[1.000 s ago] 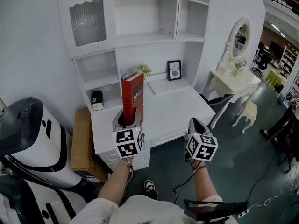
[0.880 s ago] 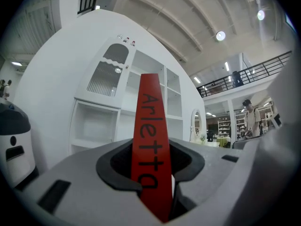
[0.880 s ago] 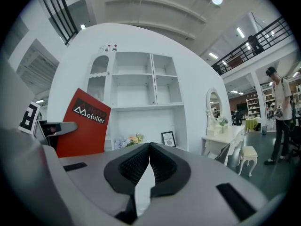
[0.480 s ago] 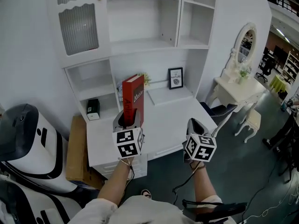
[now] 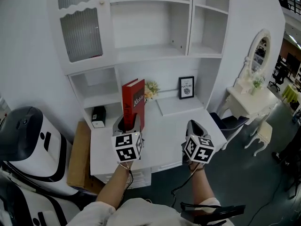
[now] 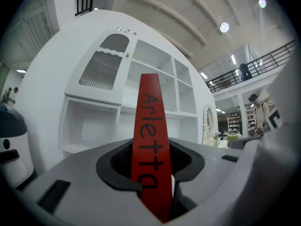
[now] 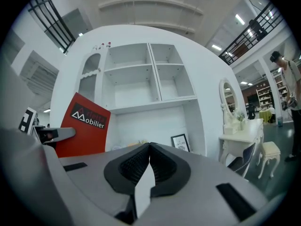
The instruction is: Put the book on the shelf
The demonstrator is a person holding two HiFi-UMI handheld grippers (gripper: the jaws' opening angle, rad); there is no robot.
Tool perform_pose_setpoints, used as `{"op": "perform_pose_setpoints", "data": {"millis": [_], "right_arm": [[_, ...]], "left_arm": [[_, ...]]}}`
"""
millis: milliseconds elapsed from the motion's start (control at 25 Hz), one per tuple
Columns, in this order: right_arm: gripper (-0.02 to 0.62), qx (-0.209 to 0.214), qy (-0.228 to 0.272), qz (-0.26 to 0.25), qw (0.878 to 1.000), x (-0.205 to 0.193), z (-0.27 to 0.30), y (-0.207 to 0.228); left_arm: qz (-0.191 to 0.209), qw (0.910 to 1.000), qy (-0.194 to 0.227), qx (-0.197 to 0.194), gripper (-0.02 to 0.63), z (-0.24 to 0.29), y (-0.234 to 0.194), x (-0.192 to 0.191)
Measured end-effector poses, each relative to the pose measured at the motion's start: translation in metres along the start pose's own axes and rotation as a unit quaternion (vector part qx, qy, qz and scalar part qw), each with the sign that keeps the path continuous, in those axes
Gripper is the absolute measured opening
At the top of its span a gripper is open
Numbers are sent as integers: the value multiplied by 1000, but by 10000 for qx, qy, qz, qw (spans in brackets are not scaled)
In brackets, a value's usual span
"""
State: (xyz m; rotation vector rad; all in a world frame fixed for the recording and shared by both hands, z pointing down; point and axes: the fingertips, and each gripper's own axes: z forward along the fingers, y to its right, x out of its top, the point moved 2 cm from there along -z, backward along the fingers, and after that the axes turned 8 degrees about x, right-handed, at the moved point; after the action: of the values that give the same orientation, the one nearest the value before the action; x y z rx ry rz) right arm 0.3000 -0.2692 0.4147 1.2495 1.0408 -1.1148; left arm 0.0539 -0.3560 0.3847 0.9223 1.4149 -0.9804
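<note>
Left gripper (image 5: 128,124): jaws partly apart and clamped on the lower end of the red book (image 5: 133,100), which fills the gap between them.
Book: upright, its spine towards the left gripper's camera, carried in the air at the near left part of the white tabletop (image 5: 164,128). It is in front of the white shelf unit (image 5: 150,51) and on none of its shelves.
Right gripper (image 5: 194,127): jaws meet at the tips with nothing between them. It is level with the left gripper, at the tabletop's front edge.
Back of tabletop: a framed picture (image 5: 186,87) and a small bunch of flowers (image 5: 150,89).
Change from a second ago: both grippers and the book are nearer the shelf unit, which fills more of the head view. The grip on the book is the same.
</note>
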Motion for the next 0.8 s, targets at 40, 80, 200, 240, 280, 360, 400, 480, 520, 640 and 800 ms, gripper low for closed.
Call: {"op": "perform_pose_setpoints", "data": {"millis": [40, 80, 200, 240, 280, 360, 400, 480, 520, 640, 800], "right_arm": [[21, 45, -6, 2, 10000, 2, 8, -1], [21, 88, -4, 9, 10000, 4, 17, -3], [21, 237, -2, 3, 9997, 11, 39, -11], [21, 288, -11, -7, 9996, 12, 45, -14], [21, 337, -24, -11, 9994, 13, 50, -17], [21, 427, -63, 3, 9991, 12, 59, -21], [21, 463, -91, 16, 9989, 11, 63, -23], [21, 520, -159, 29, 9985, 6, 69, -23], [21, 546, -196, 22, 9983, 4, 71, -22], [21, 661, -284, -24, 9974, 2, 81, -18], [21, 913, -355, -163, 9951, 10, 100, -12]], "left_arm": [[-1, 10000, -12, 35, 166, 4, -3, 0], [4, 10000, -22, 62, 166, 8, -6, 1], [33, 9999, -15, 150, 166, 15, -15, 3], [28, 9998, -3, 179, 166, 16, -18, 4], [14, 9998, 4, 211, 166, 18, -20, 5], [-15, 9996, -13, 292, 166, 21, -25, 5], [-22, 9994, -38, 333, 166, 23, -28, 4], [-30, 9991, -92, 405, 166, 25, -30, 1], [-36, 9990, -109, 439, 166, 26, -31, 0], [-80, 9984, -110, 557, 166, 29, -30, -3], [-111, 9968, -97, 782, 166, 37, -25, -3]]}}
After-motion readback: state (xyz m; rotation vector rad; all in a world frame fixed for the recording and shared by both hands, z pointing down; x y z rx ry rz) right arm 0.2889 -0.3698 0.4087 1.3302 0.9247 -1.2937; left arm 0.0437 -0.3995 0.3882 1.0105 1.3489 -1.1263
